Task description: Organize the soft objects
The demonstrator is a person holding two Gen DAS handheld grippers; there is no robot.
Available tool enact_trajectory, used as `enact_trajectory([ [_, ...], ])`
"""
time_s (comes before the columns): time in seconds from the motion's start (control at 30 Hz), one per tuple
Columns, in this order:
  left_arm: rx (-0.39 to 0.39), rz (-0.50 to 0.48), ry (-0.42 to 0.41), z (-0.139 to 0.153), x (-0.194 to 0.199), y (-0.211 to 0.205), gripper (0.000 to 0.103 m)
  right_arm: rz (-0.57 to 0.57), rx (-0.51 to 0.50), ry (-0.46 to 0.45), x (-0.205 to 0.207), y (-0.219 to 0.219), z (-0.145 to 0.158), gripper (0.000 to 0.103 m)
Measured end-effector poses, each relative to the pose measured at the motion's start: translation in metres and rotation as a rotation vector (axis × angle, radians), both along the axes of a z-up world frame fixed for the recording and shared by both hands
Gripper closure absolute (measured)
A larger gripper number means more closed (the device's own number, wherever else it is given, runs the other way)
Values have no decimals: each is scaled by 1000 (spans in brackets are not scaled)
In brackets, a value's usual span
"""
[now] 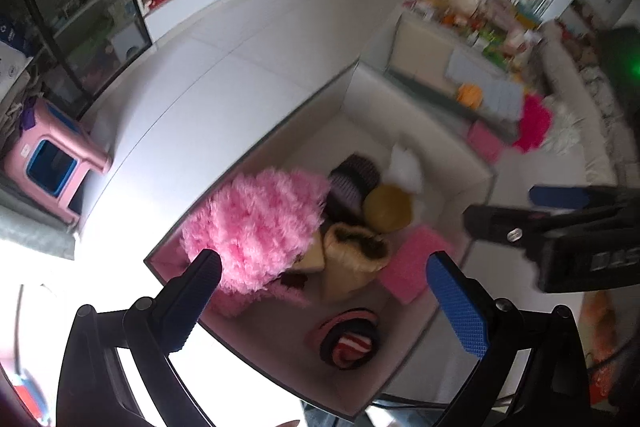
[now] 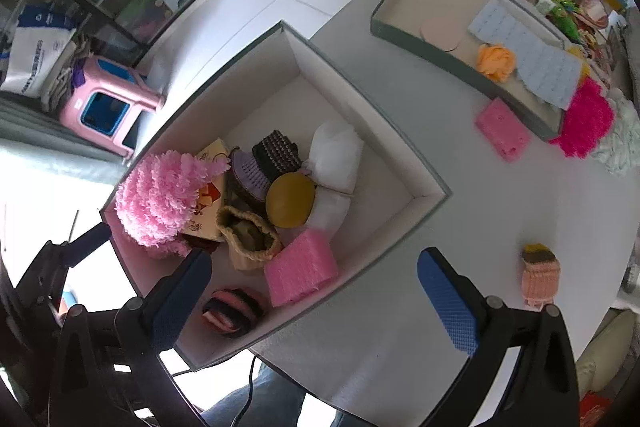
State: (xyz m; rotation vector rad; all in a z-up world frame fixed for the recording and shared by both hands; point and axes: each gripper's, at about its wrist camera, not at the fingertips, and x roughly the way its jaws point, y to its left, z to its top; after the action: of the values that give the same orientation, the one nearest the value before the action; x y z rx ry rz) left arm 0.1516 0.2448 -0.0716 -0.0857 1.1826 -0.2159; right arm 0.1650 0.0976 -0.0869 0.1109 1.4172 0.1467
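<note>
An open white-lined box [image 2: 320, 75] holds several soft items: a fluffy pink piece [image 2: 160, 199], a beige pouch [image 2: 248, 235], a pink sponge [image 2: 300, 273], a yellow round pad [image 2: 290, 199], a white bundle [image 2: 336, 155] and a rolled striped sock [image 2: 232, 311]. My right gripper [image 2: 314, 259] hangs open above the box's near corner, nothing between its fingers. My left gripper [image 1: 323, 261] is open too, over the fluffy pink piece [image 1: 256, 223] and the pouch [image 1: 352, 255], holding nothing. In the left wrist view the right gripper [image 1: 504, 205] shows at the right.
On the white table outside the box lie a small knitted pink item [image 2: 540, 275], a pink sponge [image 2: 502, 129] and a magenta fluffy piece [image 2: 584, 119]. A second tray [image 2: 400, 27] holds an orange pompom [image 2: 496, 61]. A pink stool [image 2: 108, 103] stands on the floor.
</note>
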Motion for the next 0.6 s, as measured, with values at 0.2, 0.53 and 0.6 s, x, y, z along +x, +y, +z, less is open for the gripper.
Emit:
enact_trajectory([
  [0.2,76,13,42,10,1,3,0,-13,11,-36,-13,-2,16,0],
  [0.53,211,-5,90,-2,-19,10,0,35,-22,-34,-21,16,27,0],
  [0.6,217,-1,85,0,-23,13,0,45,-29,-34,-23,19,28,0],
])
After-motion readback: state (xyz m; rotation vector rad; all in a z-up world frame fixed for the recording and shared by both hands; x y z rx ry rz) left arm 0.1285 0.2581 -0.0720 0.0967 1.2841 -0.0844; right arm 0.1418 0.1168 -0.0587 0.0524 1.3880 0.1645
